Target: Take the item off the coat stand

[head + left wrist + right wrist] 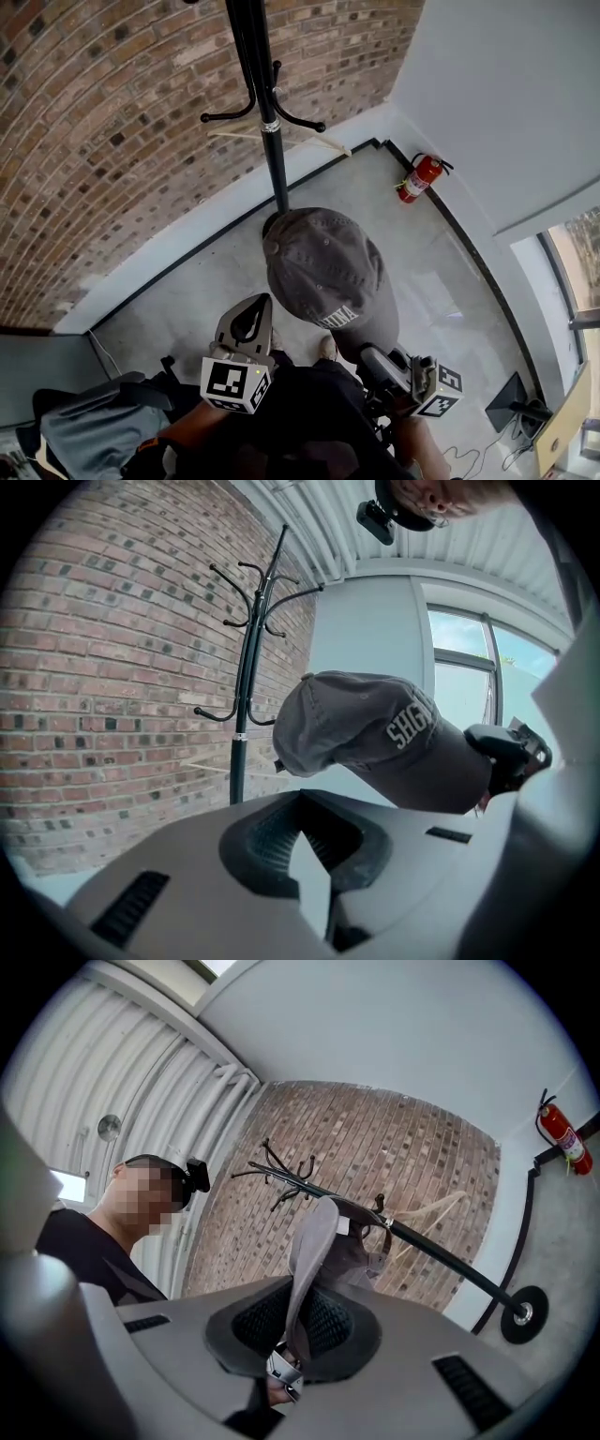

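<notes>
right gripper [298,1314]: fingers [330,1321] clamped on the brim of the cap [323,1241]. The brim sits edge-on between the pads and the crown sticks out past the tips.
left gripper [302,841]: fingers [272,841] together at the tips with nothing between them. It's near the cap, not touching.
cap: grey, in the air in front of me, off the coat stand [267,122] and clear of its hooks. Only my right gripper carries it.
step in hand: I judge the lift-off done; what's left is bringing the cap in and away.
how to do it well: don't loosen the right clamp, as a thin brim can slide out sideways. Move smoothly so the crown doesn't swing. Stay wide of the hooks. Left gripper stays out of the way, or supports the crown if it sags.
risk: my guess is the brim slipping from the pads, or the strap catching a hook.
coat stand, now: black pole, upright, and the hooks that show are bare. Its round base is on the floor [206,277] by the brick wall [112,112].
floor: grey, smooth, and bare around the base.
room: a white wall meets the brick at a corner. A red fire extinguisher [422,178] stands at its foot and a window [469,658] is to the right. No bench in view.
</notes>
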The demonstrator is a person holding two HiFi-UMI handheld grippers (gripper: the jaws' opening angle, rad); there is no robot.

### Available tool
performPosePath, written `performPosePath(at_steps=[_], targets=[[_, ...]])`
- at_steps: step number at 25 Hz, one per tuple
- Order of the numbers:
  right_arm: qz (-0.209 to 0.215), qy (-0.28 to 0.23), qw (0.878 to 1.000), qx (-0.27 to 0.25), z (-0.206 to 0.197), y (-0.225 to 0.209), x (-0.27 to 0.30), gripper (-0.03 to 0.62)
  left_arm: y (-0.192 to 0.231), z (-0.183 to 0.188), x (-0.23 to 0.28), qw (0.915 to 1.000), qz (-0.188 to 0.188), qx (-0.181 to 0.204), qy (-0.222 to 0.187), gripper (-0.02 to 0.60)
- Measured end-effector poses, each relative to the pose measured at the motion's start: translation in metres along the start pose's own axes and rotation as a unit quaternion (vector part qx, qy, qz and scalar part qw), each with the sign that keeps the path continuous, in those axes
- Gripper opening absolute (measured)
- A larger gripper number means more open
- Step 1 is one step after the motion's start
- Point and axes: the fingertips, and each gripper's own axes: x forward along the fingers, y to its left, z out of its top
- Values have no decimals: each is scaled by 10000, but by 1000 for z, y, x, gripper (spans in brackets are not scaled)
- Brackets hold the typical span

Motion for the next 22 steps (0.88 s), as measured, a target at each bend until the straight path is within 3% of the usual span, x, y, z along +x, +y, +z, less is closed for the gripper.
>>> performPosePath(at_steps=[9, 22], targets=[[340, 177, 9988, 311, 27, -18, -54, 31, -56, -12, 6, 9986, 511, 77, 133, 25], [197, 295, 9994, 5, 6, 3, -35, 31, -33, 4, -21, 9983, 535, 15, -216, 25]])
